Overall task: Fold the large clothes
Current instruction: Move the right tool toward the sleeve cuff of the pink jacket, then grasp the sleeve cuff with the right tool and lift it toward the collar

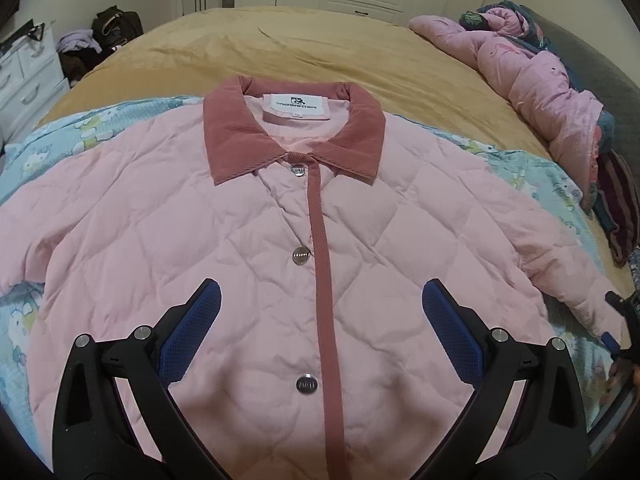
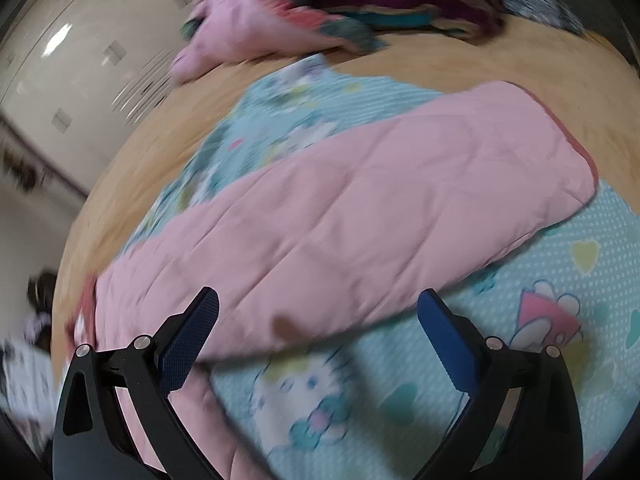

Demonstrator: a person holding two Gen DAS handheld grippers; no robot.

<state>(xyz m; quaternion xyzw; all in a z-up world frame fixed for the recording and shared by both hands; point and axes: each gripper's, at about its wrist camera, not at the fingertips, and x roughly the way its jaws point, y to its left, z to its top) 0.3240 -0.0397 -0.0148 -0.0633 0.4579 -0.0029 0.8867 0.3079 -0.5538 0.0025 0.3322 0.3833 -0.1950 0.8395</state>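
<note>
A pink quilted jacket (image 1: pixel 248 240) lies flat and buttoned, front up, on a light blue cartoon-print sheet (image 1: pixel 24 320) spread over the tan bed (image 1: pixel 320 48), its darker pink collar (image 1: pixel 236 136) toward the far side. The left tool (image 1: pixel 320 304) hovers over the jacket's lower front with its blue pads spread wide, gripping nothing. The right tool (image 2: pixel 318 312), equally released and empty, hangs above the jacket's sleeve (image 2: pixel 360 208); that view is blurred, so whether it touches the fabric is unclear.
</note>
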